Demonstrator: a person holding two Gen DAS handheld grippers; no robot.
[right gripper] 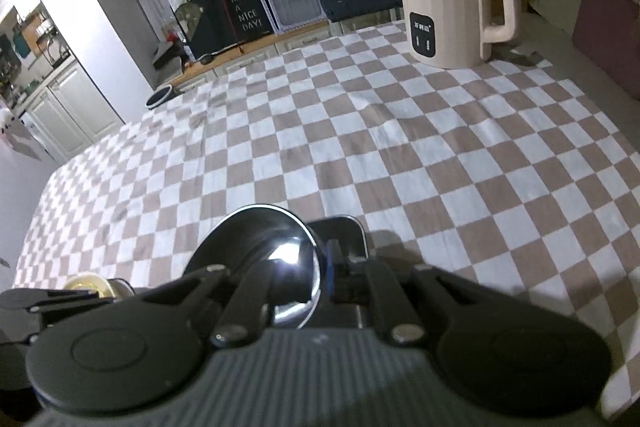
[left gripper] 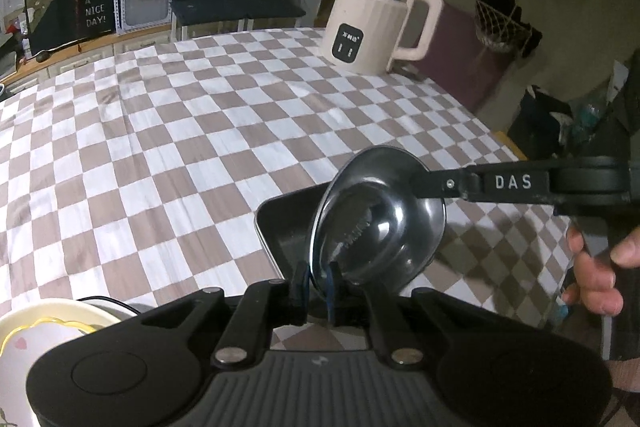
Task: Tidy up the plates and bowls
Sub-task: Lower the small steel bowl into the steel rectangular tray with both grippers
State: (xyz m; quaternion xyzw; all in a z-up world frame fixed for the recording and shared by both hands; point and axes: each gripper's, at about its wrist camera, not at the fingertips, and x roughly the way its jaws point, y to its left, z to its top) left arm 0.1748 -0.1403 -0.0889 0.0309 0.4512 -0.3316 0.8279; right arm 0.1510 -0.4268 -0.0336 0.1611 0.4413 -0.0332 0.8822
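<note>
Pinching opposite rims of a tilted steel bowl (left gripper: 380,223), left gripper (left gripper: 318,281) and right gripper (right gripper: 322,275), above black tray (left gripper: 284,227), checked tablecloth (left gripper: 180,147)

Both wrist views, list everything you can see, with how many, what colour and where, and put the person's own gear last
Metal bowl: one, shiny steel, tilted on edge over the tray, pinched at two rim spots.
Tray: one, dark, rectangular, on the cloth under the bowl.
Cream dish: one, yellow-edged, bottom left corner of the left view.
Kettle: one, cream with a black panel, far side of the table.
Tablecloth: one, brown and white checks, covering the table.
Sign: one, black with white letters, on the counter behind.
Left gripper: shut on the bowl's near rim.
Right gripper: shut on the bowl's rim.
Hand: one, holding the right gripper's handle.
</note>
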